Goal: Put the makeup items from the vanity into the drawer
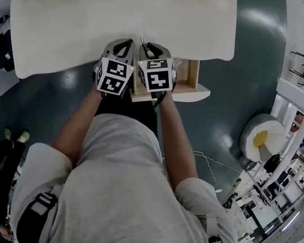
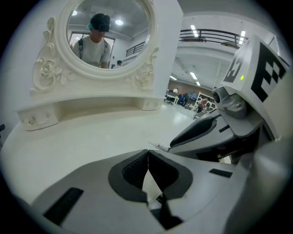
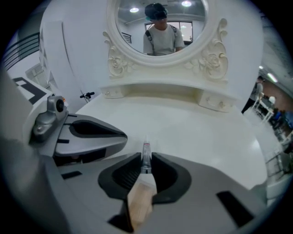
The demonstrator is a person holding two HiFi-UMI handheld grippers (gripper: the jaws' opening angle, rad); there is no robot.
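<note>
Both grippers hang side by side at the front edge of the white vanity top [image 1: 123, 16]. My right gripper [image 3: 146, 160] is shut on a slim makeup tube [image 3: 146, 153] with a silvery neck, a red band and a pointed tip that pokes out past the jaws. From the left gripper view that tip [image 2: 162, 147] shows beside the right gripper's jaw. My left gripper [image 2: 148, 154] is shut, its tips touching with nothing between them. The open wooden drawer [image 1: 192, 76] sticks out under the vanity, just right of the right gripper [image 1: 148, 46]; the left gripper [image 1: 124, 42] is beside it.
An oval mirror [image 3: 160, 27] in an ornate white frame stands at the back of the vanity, with small drawers [image 3: 215, 103] at its base. A round white stool [image 1: 263, 138] with a yellow patch stands on the dark floor to the right. A black bag [image 1: 3, 49] lies left.
</note>
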